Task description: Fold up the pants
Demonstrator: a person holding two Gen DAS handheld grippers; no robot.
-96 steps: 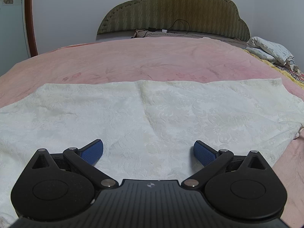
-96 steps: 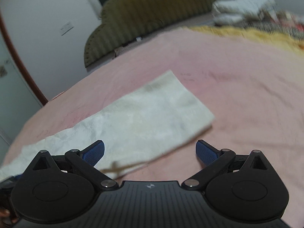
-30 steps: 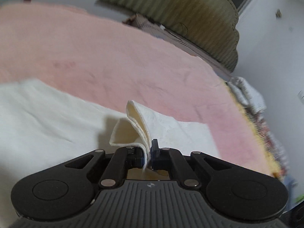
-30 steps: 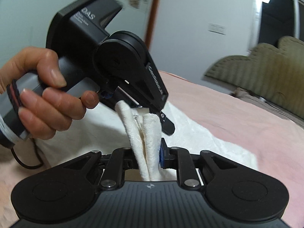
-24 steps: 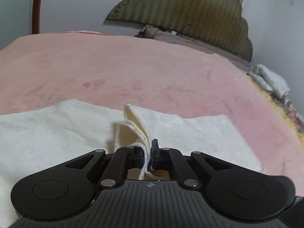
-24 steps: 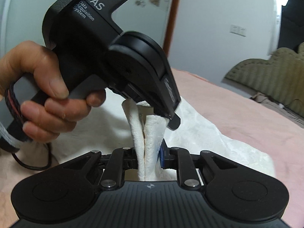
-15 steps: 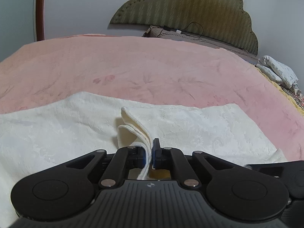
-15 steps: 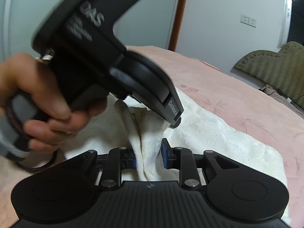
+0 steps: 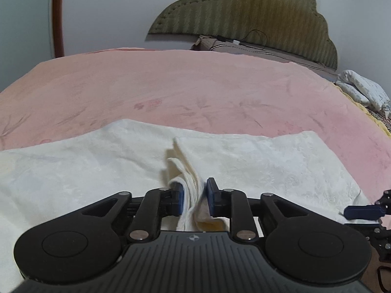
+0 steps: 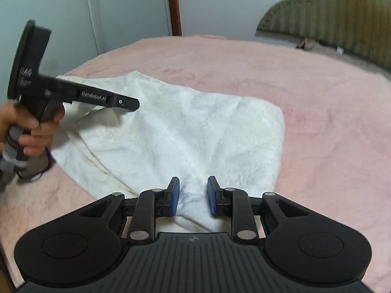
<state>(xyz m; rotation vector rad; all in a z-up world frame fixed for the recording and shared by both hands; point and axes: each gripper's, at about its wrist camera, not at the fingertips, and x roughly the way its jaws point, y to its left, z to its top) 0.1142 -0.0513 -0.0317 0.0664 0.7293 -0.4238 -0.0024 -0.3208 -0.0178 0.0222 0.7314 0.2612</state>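
The cream pants (image 9: 256, 161) lie folded across my pink bed (image 9: 195, 85), filling the lower half of both views. My left tongs (image 9: 194, 199) have just been opening; a raised fold of the fabric stands between the blue pads, resting against the left one and clear of the right, so the grip is loosened. My right tongs (image 10: 193, 196) are parted too, with the cloth lying between and under the pads, not pinched. In the right wrist view, at the left of the frame, my left hand (image 10: 29, 129) holds the other tool, whose arm reads "GenRobot.AI" and whose body shows "DAS", the smaller print blurred. The green headboard (image 9: 246, 12) sits top centre.
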